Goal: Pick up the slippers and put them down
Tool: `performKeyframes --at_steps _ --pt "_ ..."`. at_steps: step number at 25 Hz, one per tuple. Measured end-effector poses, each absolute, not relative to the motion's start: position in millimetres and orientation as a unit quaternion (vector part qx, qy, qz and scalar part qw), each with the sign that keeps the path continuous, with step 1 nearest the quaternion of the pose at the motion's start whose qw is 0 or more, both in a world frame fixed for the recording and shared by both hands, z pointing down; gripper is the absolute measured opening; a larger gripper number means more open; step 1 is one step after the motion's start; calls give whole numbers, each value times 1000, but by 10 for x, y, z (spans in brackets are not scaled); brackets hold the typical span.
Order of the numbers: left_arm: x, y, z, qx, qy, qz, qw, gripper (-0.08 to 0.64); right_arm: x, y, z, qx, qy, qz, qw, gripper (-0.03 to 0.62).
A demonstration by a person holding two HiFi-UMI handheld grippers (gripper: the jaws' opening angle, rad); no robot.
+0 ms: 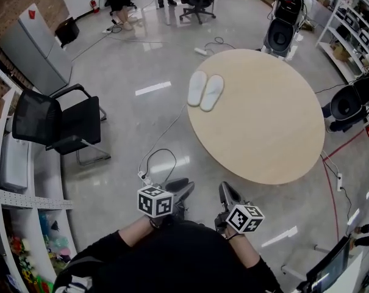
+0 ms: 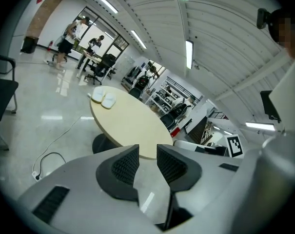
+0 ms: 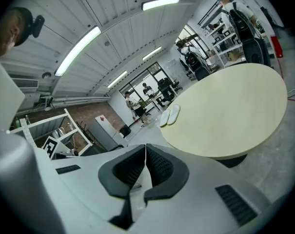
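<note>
Two white slippers (image 1: 205, 91) lie side by side near the far left edge of the round beige table (image 1: 275, 133). They also show small in the left gripper view as the slippers (image 2: 103, 97) and in the right gripper view as the slippers (image 3: 170, 115). My left gripper (image 1: 185, 190) hangs close to my body, short of the table, jaws apart with nothing between them (image 2: 147, 163). My right gripper (image 1: 228, 194) sits beside it, also short of the table, jaws shut and empty (image 3: 145, 165).
A black chair (image 1: 56, 124) stands on the floor at the left, by white shelves (image 1: 13, 206). A cable and power strip (image 1: 144, 174) lie on the floor just ahead of the left gripper. Machines (image 1: 285, 20) and office chairs stand beyond the table.
</note>
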State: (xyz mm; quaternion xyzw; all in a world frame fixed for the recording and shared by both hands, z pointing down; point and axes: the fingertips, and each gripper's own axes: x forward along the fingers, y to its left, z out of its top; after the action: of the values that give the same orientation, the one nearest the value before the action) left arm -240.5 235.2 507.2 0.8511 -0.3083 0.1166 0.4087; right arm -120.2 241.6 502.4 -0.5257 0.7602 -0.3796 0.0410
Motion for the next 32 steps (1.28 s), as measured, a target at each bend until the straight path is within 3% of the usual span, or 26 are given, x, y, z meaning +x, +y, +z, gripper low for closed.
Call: performKeyframes --at_steps 17,32 --pt "-2834 663 5197 867 -255 121 410 126 -1613 915 5013 -589 716 -375 8 15" --pt "-2600 -299 5149 853 -317 110 401 126 -1285 -142 5053 -557 737 -383 13 15"
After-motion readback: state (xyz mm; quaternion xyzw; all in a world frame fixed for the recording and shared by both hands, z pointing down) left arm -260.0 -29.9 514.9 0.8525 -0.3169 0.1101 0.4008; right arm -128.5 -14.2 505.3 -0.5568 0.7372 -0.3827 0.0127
